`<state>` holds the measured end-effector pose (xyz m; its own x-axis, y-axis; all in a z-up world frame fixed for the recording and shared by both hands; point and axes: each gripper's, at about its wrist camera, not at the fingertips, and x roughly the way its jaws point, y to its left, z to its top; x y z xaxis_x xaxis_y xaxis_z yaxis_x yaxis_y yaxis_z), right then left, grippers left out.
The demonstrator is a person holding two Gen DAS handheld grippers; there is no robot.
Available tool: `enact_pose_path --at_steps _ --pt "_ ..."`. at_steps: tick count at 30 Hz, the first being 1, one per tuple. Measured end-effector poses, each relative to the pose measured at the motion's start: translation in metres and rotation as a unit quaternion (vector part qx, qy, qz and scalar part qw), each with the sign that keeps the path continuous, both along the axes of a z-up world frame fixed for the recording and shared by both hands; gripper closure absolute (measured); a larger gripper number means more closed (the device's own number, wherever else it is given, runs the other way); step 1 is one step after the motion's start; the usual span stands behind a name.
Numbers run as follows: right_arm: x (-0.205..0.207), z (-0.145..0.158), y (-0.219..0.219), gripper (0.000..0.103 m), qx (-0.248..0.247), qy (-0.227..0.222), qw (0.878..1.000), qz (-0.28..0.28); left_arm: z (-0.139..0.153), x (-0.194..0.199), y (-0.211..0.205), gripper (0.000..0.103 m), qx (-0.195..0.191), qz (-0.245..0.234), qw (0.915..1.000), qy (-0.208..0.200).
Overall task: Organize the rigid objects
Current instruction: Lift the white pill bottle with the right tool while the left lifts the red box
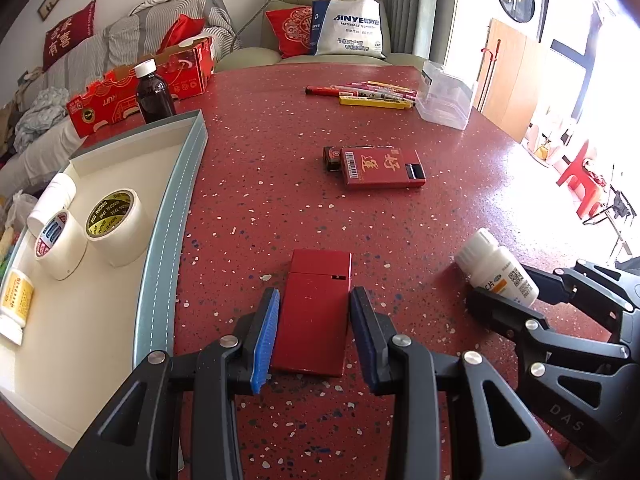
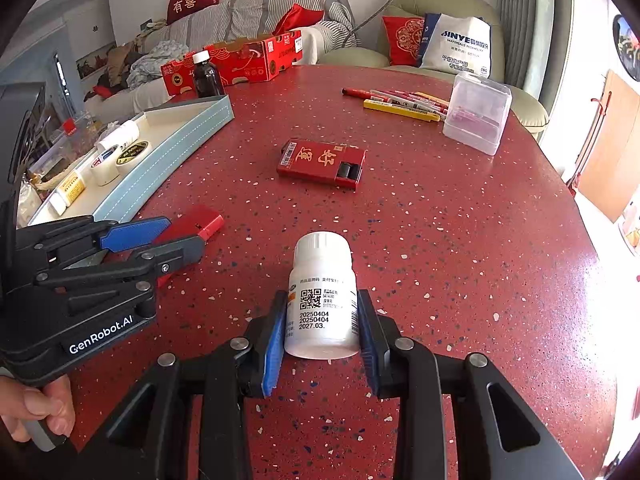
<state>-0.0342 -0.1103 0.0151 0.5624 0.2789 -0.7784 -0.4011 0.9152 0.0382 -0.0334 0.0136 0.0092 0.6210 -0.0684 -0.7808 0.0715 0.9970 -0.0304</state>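
Note:
A plain red flat box lies on the speckled red table between the blue pads of my left gripper, which press on its long sides. To its right, a white pill bottle lies on its side with its cap pointing away, and my right gripper is shut on its body. Each view shows the other gripper: the right gripper holds the bottle, and the left gripper holds the red box. A light-blue tray sits to the left.
The tray holds two tape rolls and white bottles. A red cigarette pack lies mid-table. At the back are pens, a clear plastic box, a dark bottle and a red carton. A hand grips the left handle.

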Motion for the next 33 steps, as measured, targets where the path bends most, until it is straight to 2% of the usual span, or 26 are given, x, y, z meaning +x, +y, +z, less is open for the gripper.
enact_pose_path --at_steps 9,27,33 --pt "0.003 0.001 -0.009 0.069 0.018 0.004 1.000 -0.017 0.000 0.000 -0.001 0.064 0.002 0.002 1.0000 -0.002" --pt "-0.006 0.009 -0.015 0.069 0.027 -0.023 0.999 -0.027 0.003 -0.005 0.001 0.064 -0.003 0.001 0.9999 -0.015" --pt "-0.004 0.009 -0.018 0.069 0.034 -0.020 0.999 -0.032 0.004 -0.005 0.002 0.064 -0.007 0.001 0.9998 -0.016"
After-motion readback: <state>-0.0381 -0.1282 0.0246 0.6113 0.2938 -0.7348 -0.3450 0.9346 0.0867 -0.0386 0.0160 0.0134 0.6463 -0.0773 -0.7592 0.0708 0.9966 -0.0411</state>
